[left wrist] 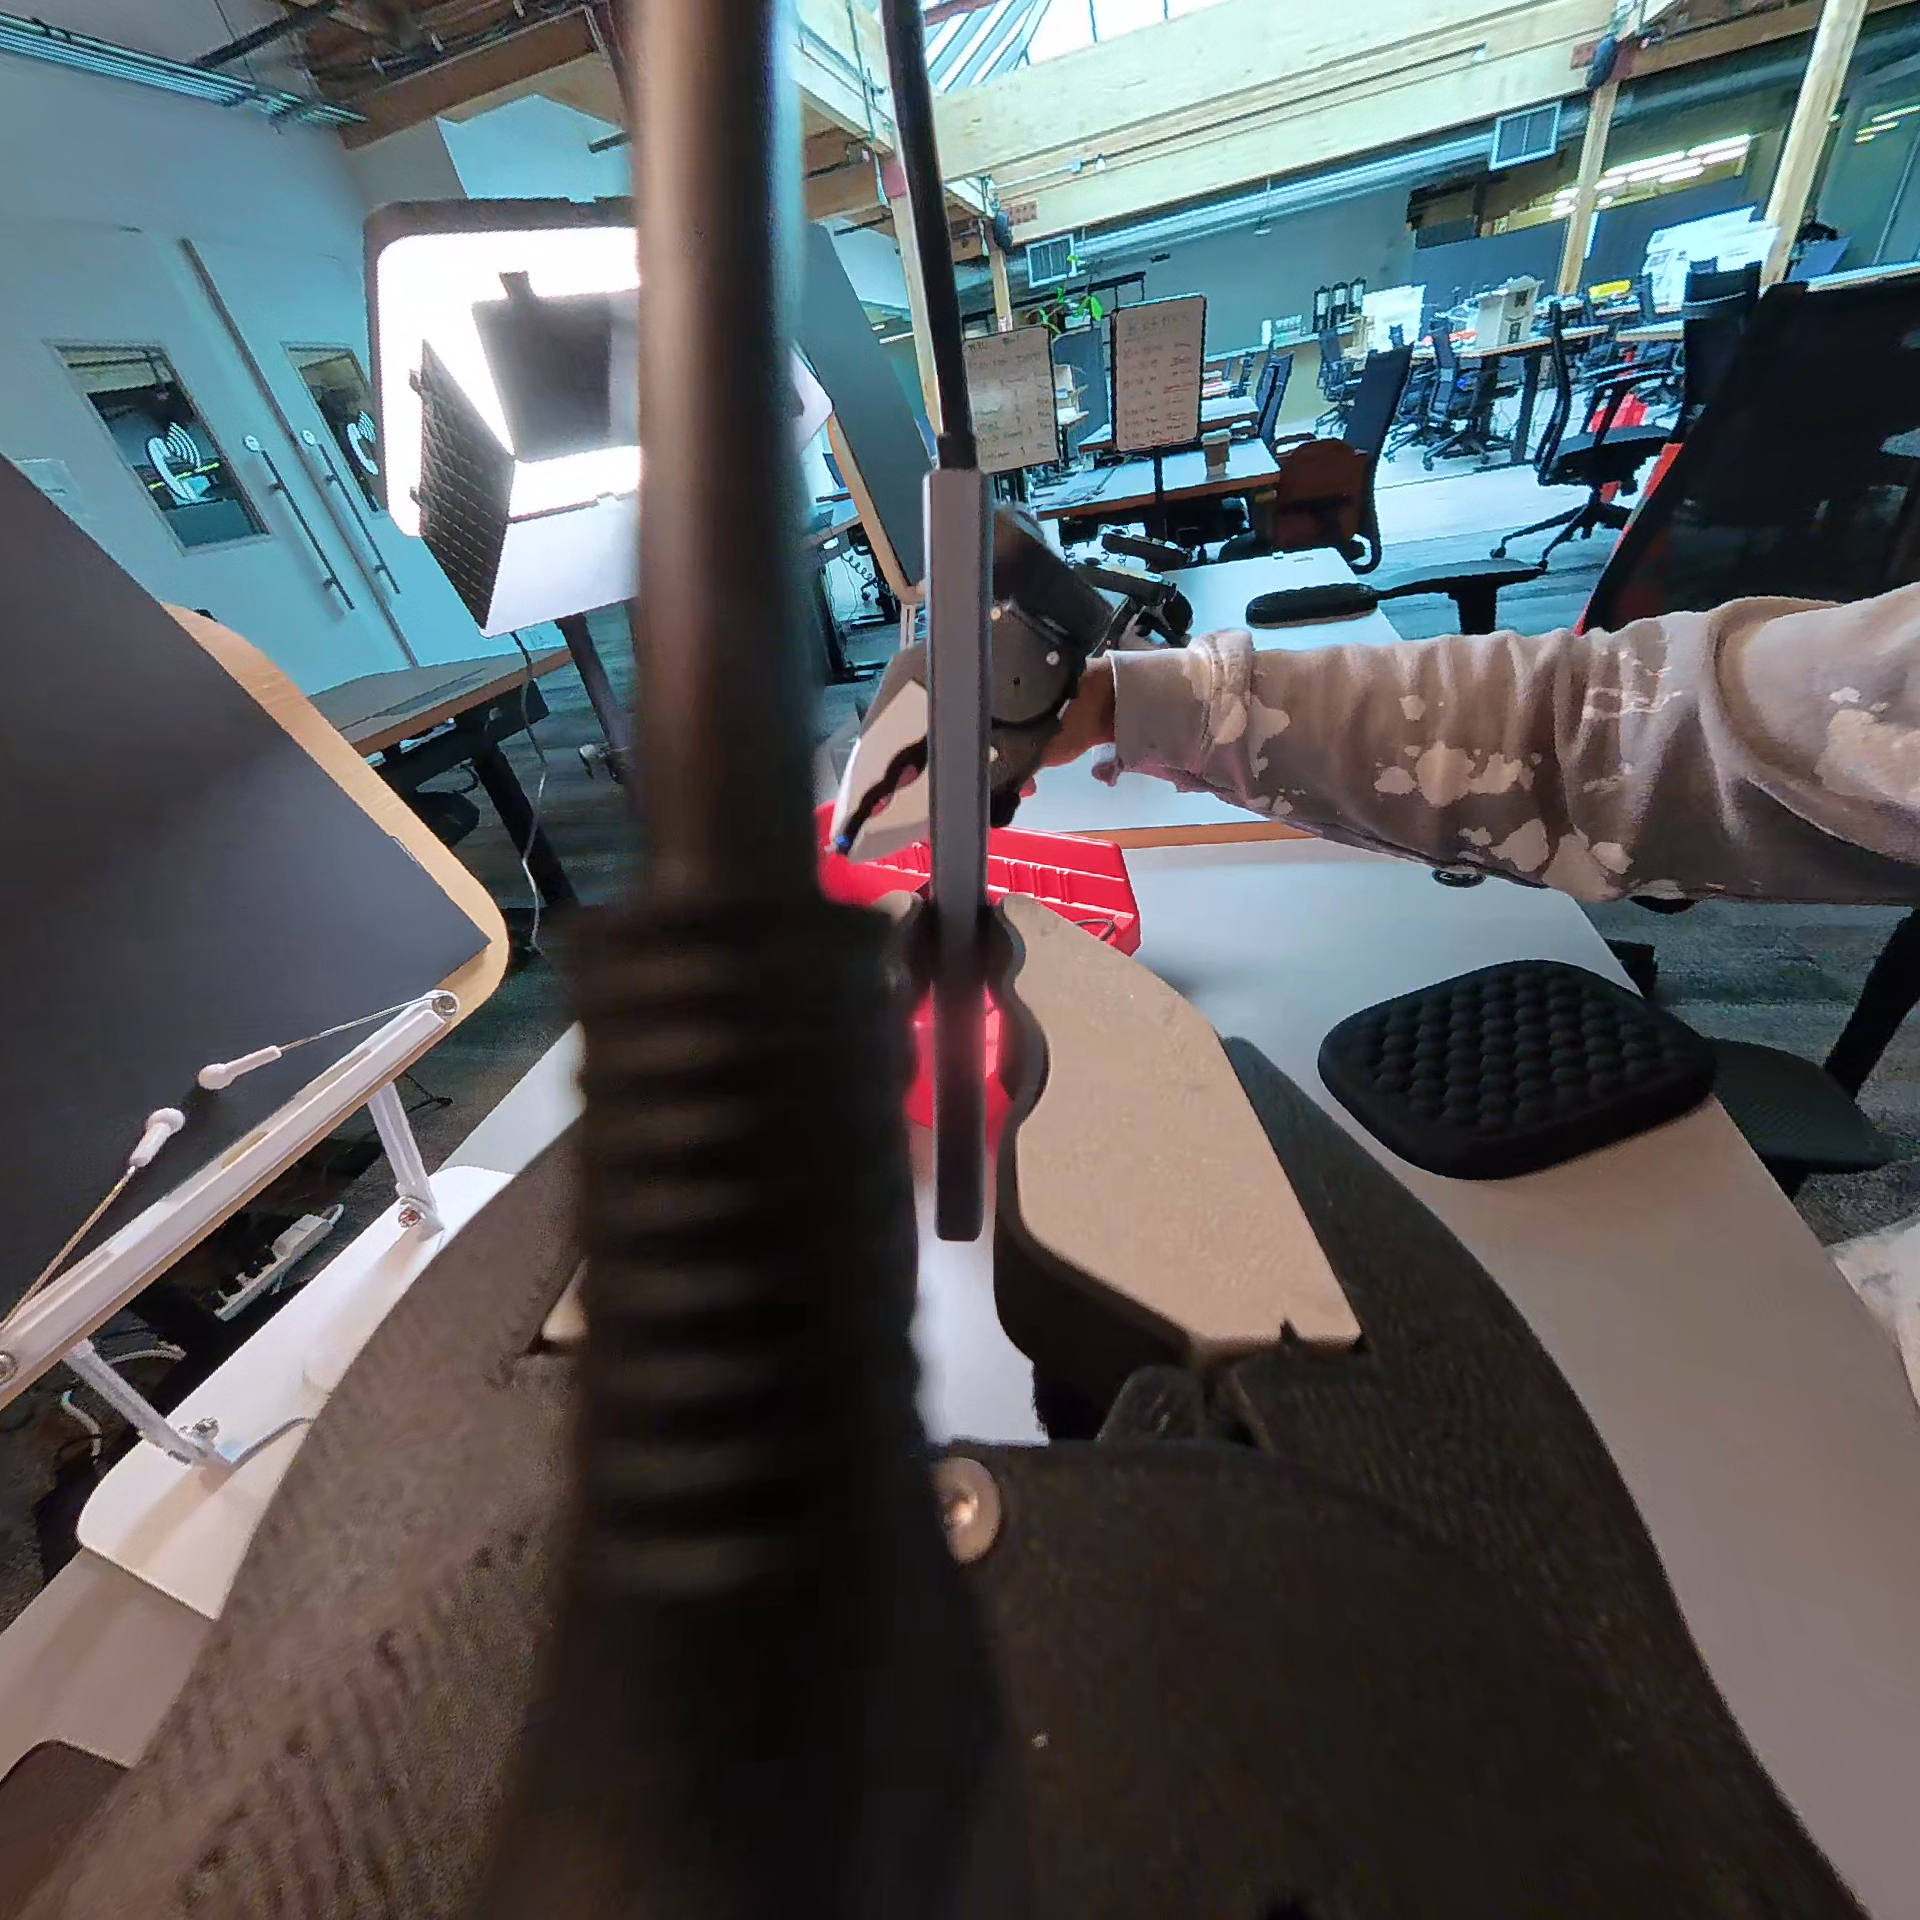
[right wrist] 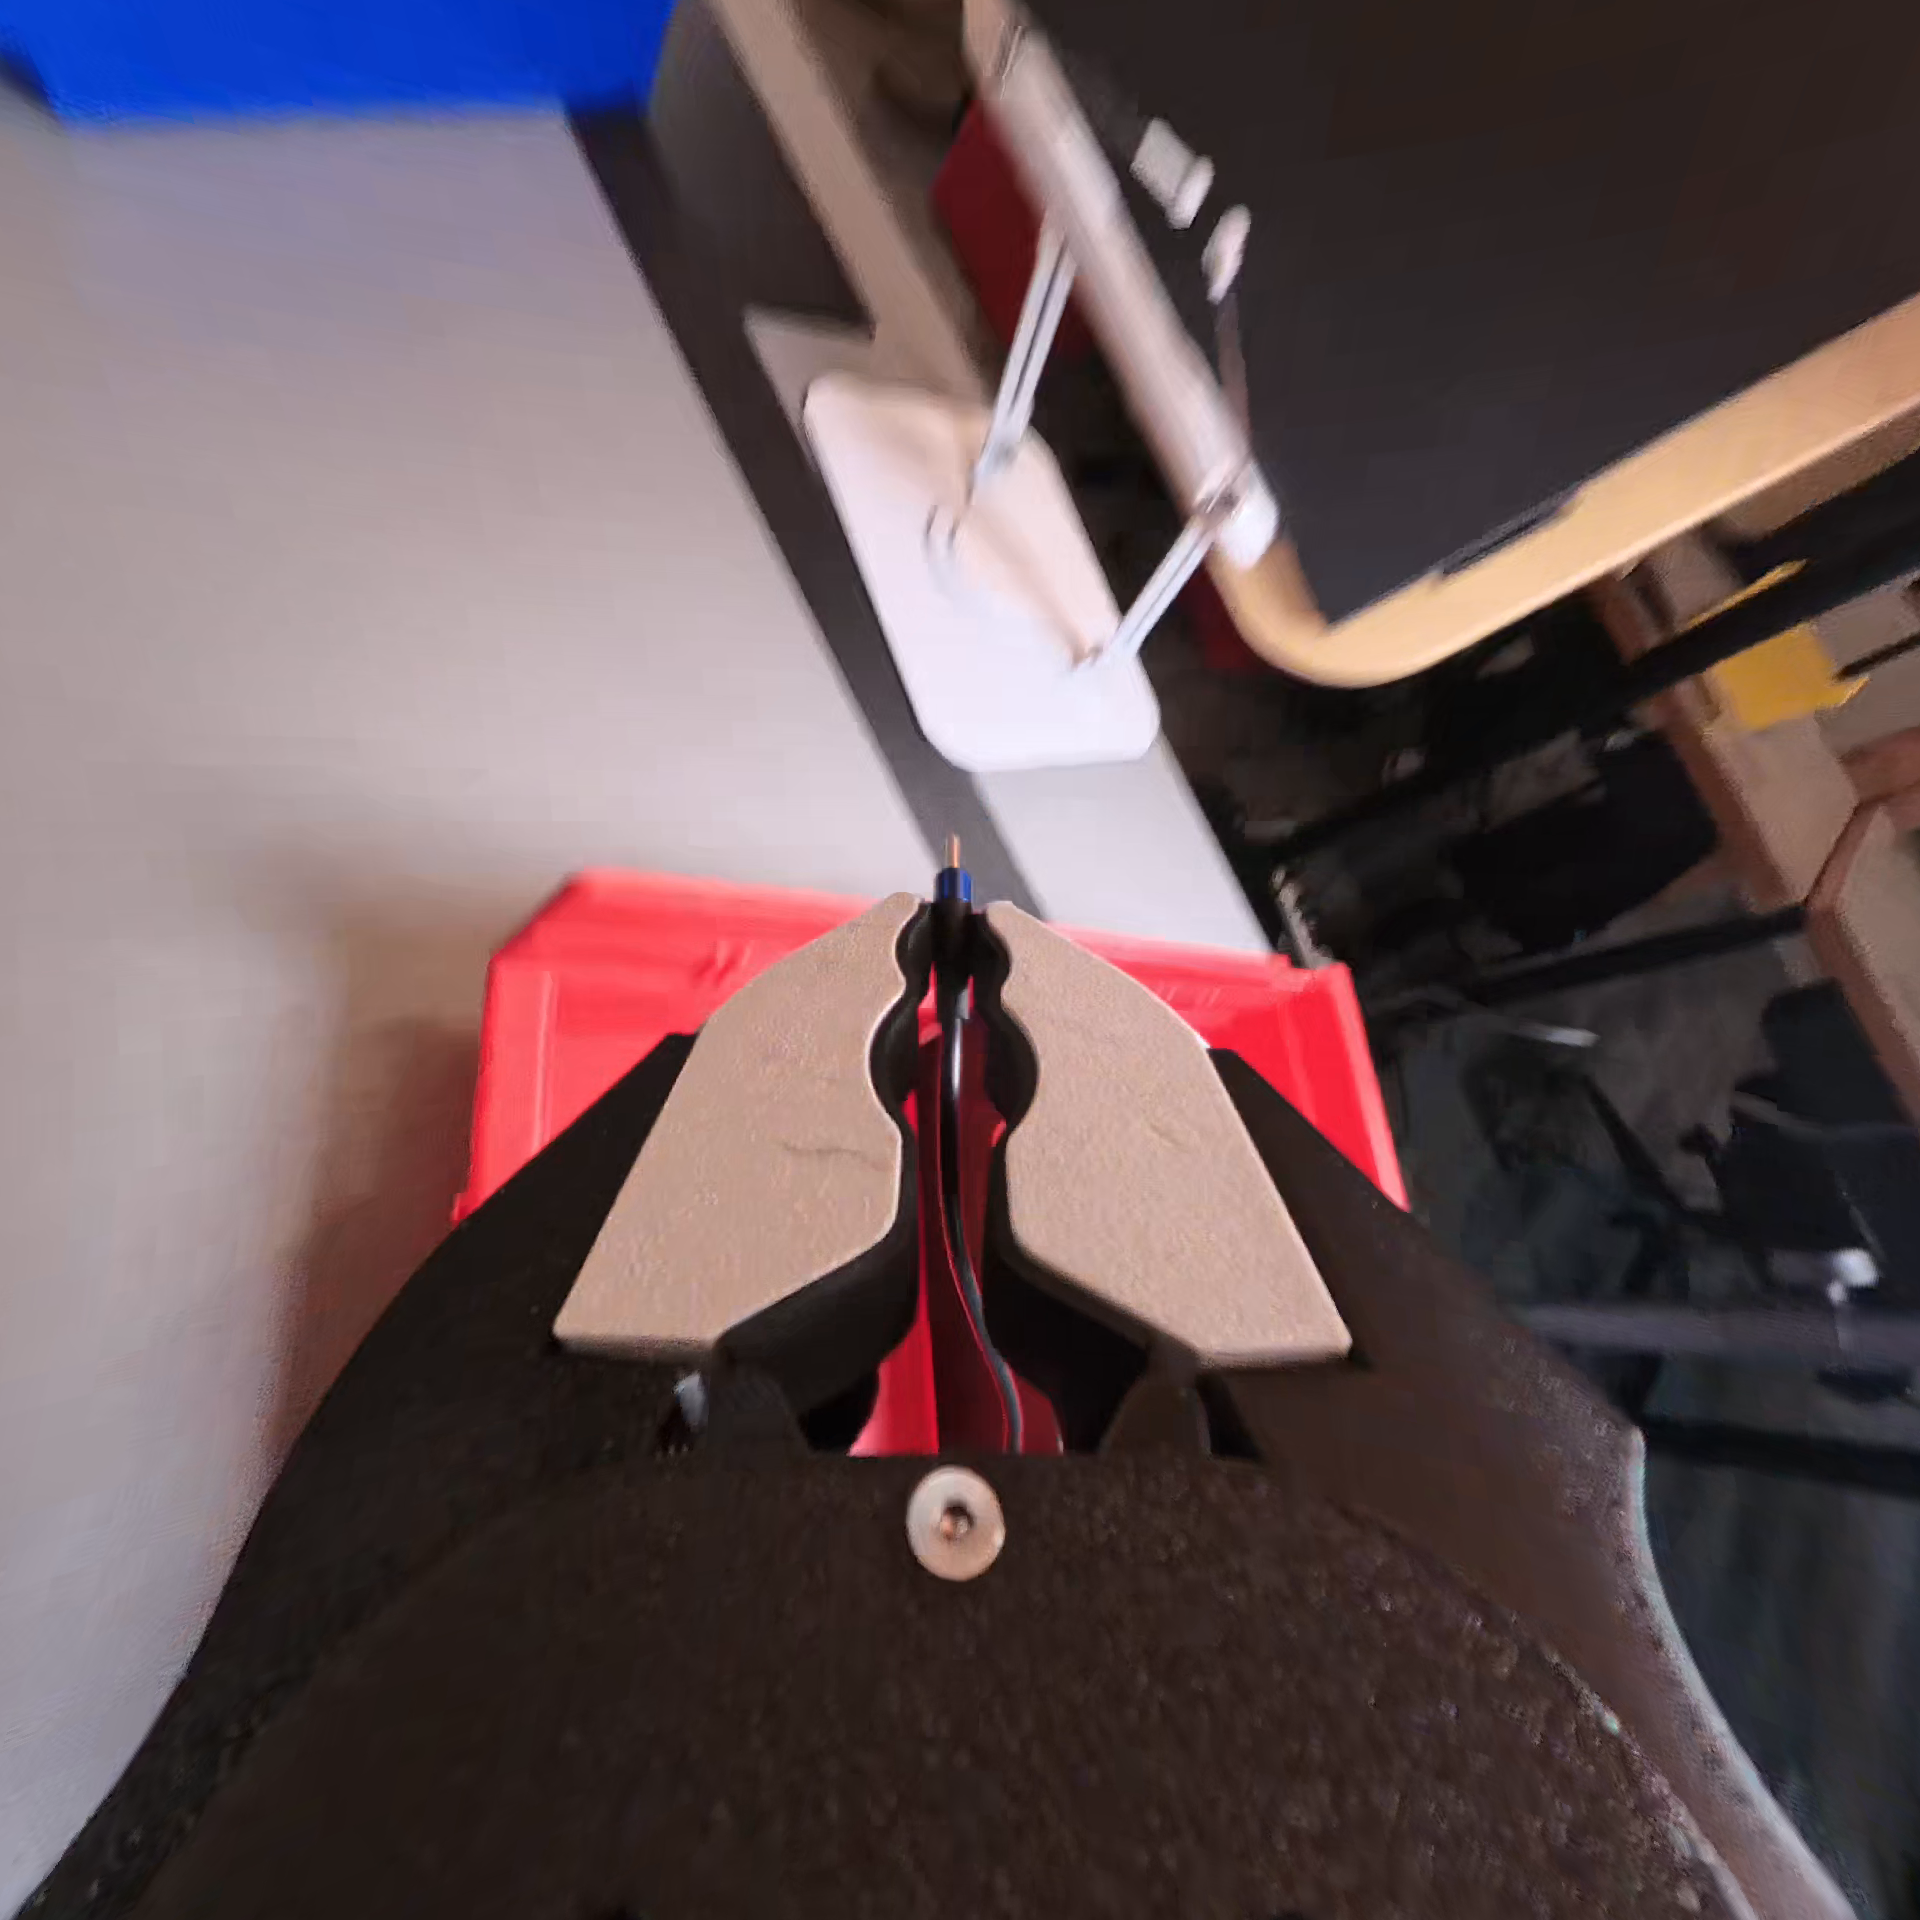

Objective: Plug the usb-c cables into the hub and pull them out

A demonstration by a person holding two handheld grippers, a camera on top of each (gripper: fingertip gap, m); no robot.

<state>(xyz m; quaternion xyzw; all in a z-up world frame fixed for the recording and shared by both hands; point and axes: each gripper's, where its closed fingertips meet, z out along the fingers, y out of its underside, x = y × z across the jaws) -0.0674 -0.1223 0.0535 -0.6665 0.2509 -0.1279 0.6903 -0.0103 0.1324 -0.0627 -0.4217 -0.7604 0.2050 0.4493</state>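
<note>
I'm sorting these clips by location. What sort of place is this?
Likely an open-plan office or lab: rows of desks with black office chairs, whiteboards on stands, exposed wooden beams overhead.

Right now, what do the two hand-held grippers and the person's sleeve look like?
Each hand-held gripper has a textured black body, tan-grey flat fingers with wavy black inner pads, and a silver screw at the centre. The sleeve is grey with bleached white splotches.
</note>
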